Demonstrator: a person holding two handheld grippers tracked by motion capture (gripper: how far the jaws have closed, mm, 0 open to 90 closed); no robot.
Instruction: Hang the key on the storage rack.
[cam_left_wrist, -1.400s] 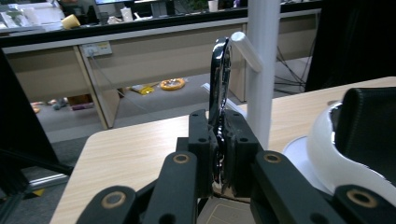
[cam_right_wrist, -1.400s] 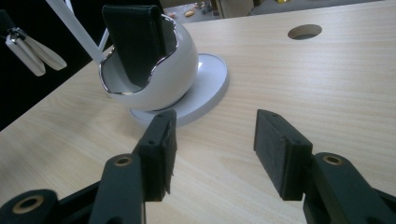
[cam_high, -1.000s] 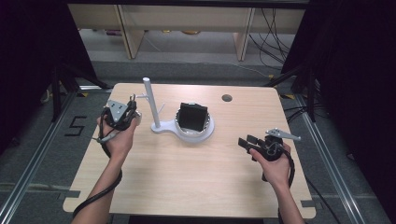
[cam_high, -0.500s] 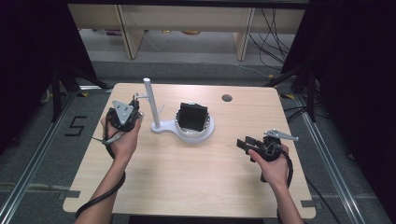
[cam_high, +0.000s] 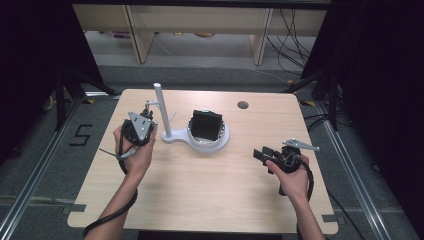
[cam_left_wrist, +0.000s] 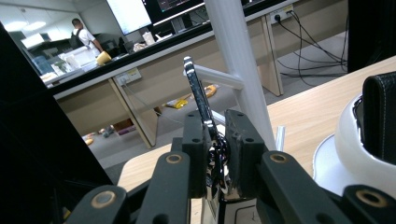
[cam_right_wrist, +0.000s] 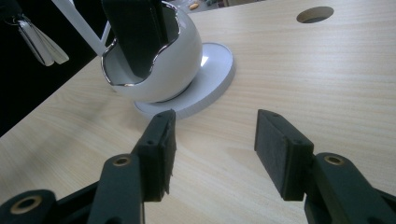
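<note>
Claw in my left hand (cam_high: 148, 111) by the bench's left edge, jaws just easing apart with a thin dark metal key (cam_left_wrist: 200, 95) upright between the pads, beside the white plastic stand's post (cam_high: 162, 109), right claw (cam_right_wrist: 212, 149) spread wide over bare wood near the white bowl (cam_right_wrist: 180, 60).

Readable markings, one entry:

1. Numeral "5" (cam_high: 81, 135), dark tape or paint on the grey floor (cam_high: 45, 170), left of the wooden table (cam_high: 200, 200), beside the floor rail, as seen in the high view.

Not legible: the lit monitor screens (cam_left_wrist: 140, 11) above the far desk in the left gripper view carry lines of text too small and blurred to read. The wall socket plate (cam_left_wrist: 285, 13) and the desk items there bear no legible lettering. No brand or label can be made out elsewhere.
</note>
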